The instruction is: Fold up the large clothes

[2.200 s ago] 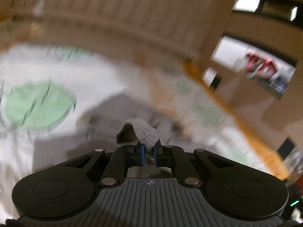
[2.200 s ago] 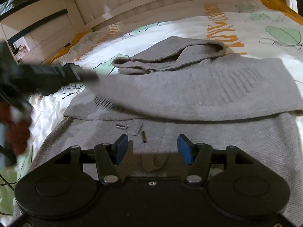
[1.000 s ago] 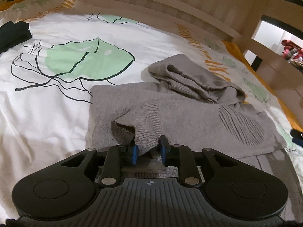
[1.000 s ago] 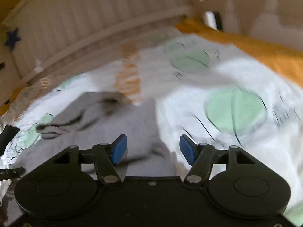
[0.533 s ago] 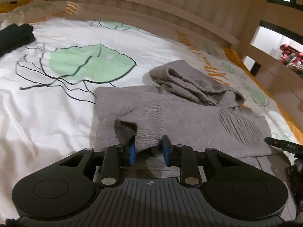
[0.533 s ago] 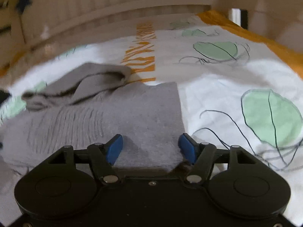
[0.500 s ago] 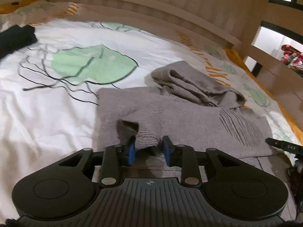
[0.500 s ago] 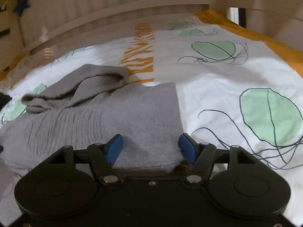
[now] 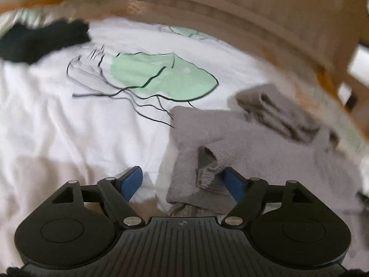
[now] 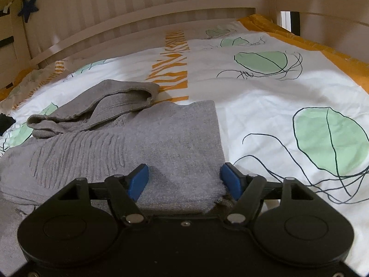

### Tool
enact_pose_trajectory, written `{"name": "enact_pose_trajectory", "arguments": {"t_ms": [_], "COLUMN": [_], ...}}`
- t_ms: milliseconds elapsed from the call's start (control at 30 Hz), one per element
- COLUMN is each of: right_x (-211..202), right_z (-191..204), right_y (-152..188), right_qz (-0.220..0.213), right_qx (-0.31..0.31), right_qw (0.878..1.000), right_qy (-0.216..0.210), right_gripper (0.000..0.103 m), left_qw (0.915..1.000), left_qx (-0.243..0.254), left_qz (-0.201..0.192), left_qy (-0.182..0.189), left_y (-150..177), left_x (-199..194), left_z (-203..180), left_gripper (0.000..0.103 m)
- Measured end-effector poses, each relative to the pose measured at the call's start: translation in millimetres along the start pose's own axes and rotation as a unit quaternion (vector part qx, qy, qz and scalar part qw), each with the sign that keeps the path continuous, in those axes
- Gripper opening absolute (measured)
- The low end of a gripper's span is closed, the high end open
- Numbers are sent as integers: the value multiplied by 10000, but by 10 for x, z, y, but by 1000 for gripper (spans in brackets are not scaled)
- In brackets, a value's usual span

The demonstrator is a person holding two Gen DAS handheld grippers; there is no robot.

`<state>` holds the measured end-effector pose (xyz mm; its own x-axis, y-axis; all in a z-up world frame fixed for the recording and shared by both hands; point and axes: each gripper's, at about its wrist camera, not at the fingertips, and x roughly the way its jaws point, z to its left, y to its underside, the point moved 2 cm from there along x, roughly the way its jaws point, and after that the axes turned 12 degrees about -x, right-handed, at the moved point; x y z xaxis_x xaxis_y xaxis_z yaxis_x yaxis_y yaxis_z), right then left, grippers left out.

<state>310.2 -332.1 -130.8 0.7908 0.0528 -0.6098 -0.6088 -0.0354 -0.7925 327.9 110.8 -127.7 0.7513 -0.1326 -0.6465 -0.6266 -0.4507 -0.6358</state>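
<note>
In the left wrist view, the left gripper (image 9: pixel 182 180) is seen spread wide, its 2 blue pads (image 9: pixel 131 181) well apart and nothing clamped between them. The cuff of a folded sleeve (image 9: pixel 207 161) lies just beside the right-hand pad; whether they touch cannot be told through the motion blur. The grey knitted sweater (image 9: pixel 265 147) fills the lower right of the frame, its long axis running from the bottom centre toward the right edge, with a bunched hood (image 9: pixel 272 106) at the upper right. A white duvet (image 9: pixel 69 127) printed with a green jellyfish shape is spread across the left, and a dark garment (image 9: pixel 41 39) sits at the upper left.

In the right wrist view, the right gripper (image 10: pixel 184 180) is likewise held wide, both pads resting at the near edge of the sweater (image 10: pixel 161 143), which passes flat between them without being pinched. The knit is fine and smooth at the centre, ribbed in vertical lines at the left. The garment stretches from the bottom centre to the left edge, the hood (image 10: pixel 96 108) lying crumpled in the middle left. The duvet (image 10: pixel 265 106) carries orange zebra stripes and green outlined shapes; pale wooden slats (image 10: pixel 138 11) are seen along the top.
</note>
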Motion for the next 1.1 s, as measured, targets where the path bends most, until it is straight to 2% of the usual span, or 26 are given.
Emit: {"name": "enact_pose_trajectory", "arguments": {"t_ms": [100,167,233,367,433,533,600,700,833,867,933,1000,1100], "right_x": [4,19,38,32,29,29,29,28,29,29,30,30,29], "right_z": [-13,-27,-70,-70,-69,-72,-71,-70,-68,-68,-68,-68,-65], "right_y": [9,16,23,31,38,42,42,42,41,41,41,42,42], "right_qz": [-17,17,38,21,10,-1,1,2,2,1,0,2,-1], "right_qx": [45,108,227,238,240,251,243,231,221,221,221,217,217], "right_qw": [10000,9999,9996,9996,9996,9996,9996,9996,9997,9997,9997,9997,9997], "right_qy": [-37,-36,-131,-143,-142,-155,-147,-138,-132,-133,-134,-132,-132], "right_gripper": [73,79,80,80,80,80,80,80,80,80,81,81,81], "left_qw": [9998,9993,9979,9910,9874,9811,9801,9824,9916,9932,9928,9863,9638], "left_qx": [211,332,553,858,1111,1571,1739,1743,1277,1155,1199,1624,2559], "left_qz": [20,7,-72,-671,-911,-1054,-938,-666,61,84,-30,-257,-562], "left_qy": [-48,-164,-330,-777,-666,-405,-190,-53,-199,-151,22,101,494], "left_y": [-12,-45,-72,-81,-44,30,54,51,19,13,15,75,232], "left_x": [-26,-11,21,-158,-279,-394,-391,-296,-48,-29,-55,-138,-277], "left_z": [-34,-76,-141,-283,-368,-494,-563,-614,-517,-494,-502,-592,-744], "left_gripper": [77,77,78,76,76,75,65,50,48,48,40,39,39]}}
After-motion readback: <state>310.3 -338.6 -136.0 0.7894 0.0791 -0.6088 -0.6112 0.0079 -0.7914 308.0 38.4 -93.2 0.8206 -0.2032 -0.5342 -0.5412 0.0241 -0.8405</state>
